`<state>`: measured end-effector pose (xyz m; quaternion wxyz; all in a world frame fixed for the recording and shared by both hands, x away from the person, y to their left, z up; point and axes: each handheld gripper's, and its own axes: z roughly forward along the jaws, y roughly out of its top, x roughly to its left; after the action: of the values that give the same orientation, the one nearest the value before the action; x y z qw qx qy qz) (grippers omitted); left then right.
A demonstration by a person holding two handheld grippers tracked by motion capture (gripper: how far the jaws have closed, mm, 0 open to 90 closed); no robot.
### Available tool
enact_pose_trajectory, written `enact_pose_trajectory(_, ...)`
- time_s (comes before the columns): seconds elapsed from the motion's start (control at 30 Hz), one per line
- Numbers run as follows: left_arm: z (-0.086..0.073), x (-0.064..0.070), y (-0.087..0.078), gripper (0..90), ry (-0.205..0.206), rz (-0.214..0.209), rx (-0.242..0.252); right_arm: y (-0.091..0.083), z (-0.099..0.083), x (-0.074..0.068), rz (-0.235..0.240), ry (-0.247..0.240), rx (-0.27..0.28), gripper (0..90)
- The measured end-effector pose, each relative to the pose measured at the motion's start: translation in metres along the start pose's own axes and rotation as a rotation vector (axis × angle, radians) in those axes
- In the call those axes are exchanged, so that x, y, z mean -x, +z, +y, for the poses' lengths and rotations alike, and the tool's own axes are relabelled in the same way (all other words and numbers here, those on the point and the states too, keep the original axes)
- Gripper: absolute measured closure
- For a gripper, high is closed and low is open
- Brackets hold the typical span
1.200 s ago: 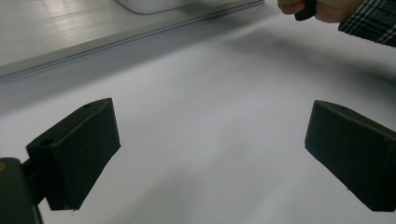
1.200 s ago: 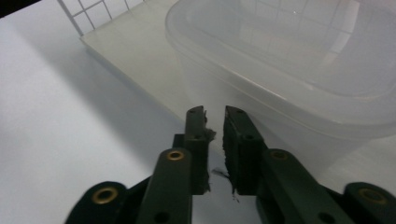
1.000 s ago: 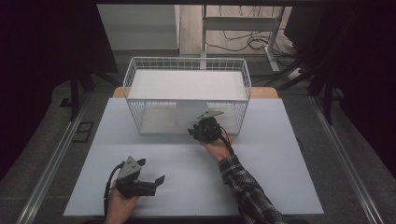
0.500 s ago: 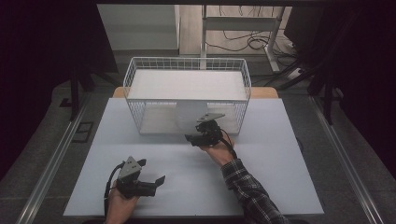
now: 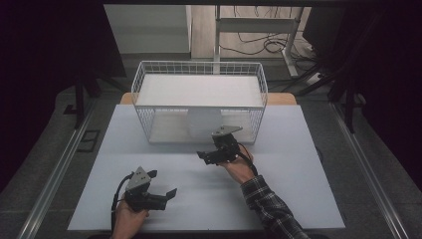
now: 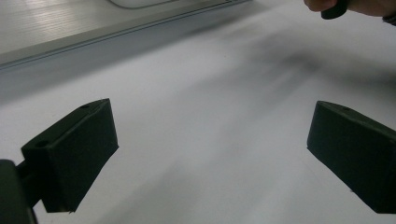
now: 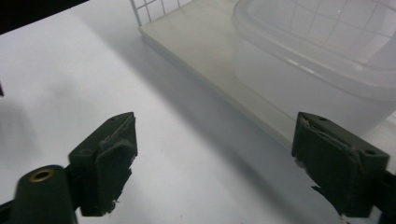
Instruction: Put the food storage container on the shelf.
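Holding both grippers low over the white table point(image 5: 298, 199), you have nothing clamped in either one. Take the wire basket point(image 5: 144, 84) as your landmark. Your right gripper point(image 5: 205, 157) sits just in front of the basket's near wall, slightly right of its middle, jaws spread wide and empty. In the right gripper view the gap between the jaws looks onto bare table, with the basket's pale floor board and a clear plastic container point(image 7: 317, 70) beyond it. That container is cut off at the top and right edges of the view, so you cannot judge its full shape, and its translucent wall blurs into the mesh behind it. From the high view the container point(image 5: 204, 124) reads only as a faint pale block behind the basket's near wall, half masked by the wire grid; whether it touches that wall cannot be told.

Your left gripper point(image 5: 161, 191) is well in front of the basket, near the table's front edge and towards its left side, jaws also wide apart with nothing between them. In the left gripper view the surface ahead is blurred, and your right hand point(image 6: 355, 5) is clipped at the top right corner. Your left hand point(image 5: 127, 221) is cut off by the lower edge of the high view.
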<state>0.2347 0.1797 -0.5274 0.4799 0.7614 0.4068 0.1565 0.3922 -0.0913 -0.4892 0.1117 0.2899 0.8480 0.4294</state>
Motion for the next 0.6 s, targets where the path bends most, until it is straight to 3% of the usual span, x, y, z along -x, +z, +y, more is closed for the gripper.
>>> enact_pose_trajectory(0.6, 0.000, 0.000, 0.000, 1.6, 0.000, -0.011, -0.014, -0.014, -0.013, -0.014, 0.009, -0.055, -0.007, 6.3)
